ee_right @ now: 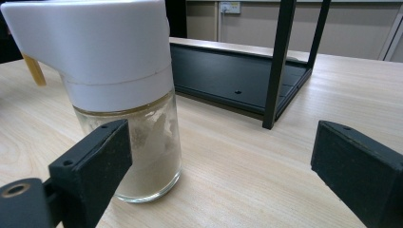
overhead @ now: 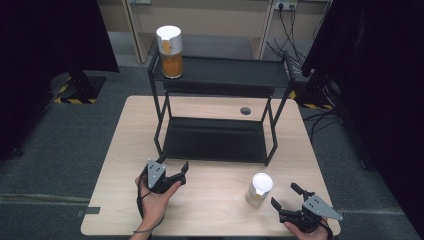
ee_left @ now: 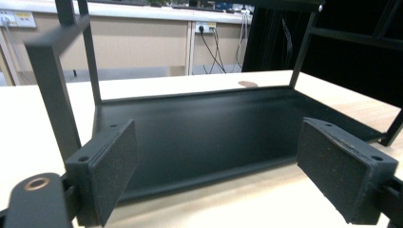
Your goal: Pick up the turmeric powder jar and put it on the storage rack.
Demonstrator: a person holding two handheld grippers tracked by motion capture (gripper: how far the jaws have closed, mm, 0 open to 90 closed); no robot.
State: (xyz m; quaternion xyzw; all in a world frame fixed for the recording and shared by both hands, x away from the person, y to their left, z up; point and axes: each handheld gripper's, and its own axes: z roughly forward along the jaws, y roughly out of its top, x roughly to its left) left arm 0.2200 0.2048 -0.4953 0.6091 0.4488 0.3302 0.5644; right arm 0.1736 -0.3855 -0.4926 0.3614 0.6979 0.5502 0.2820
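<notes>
the jar [ee_right: 128, 109] nearest the right gripper [overhead: 292, 197] stands upright on the surface [overhead: 215, 195], near right, just left of that gripper and in front of the rack [overhead: 220, 112]. in the right gripper view it sits just beyond the left jaw, off to one side rather than between the two, and nothing is touching it. both of that gripper's jaws stand wide apart and empty. the left gripper [overhead: 175, 172] is likewise spread wide and holds nothing, pointing at the rack's low shelf [ee_left: 199, 137].

the jar looks like clear glass under a tall white plastic cap [ee_right: 95, 42], with only a shallow layer of pale powder at the bottom, so it is probably light for its size but rigid, smooth and breakable. glass is likely to slip under the pads, and the cap may be loose or turn. the safest hold seems to be across the glass body, just below the cap, squeezing square and level so it does not tip.

count: two jars, this one on the surface and an orange-filled one [overhead: 171, 47] on the rack's top shelf at far left; one rack with two shelves; two grippers.
</notes>
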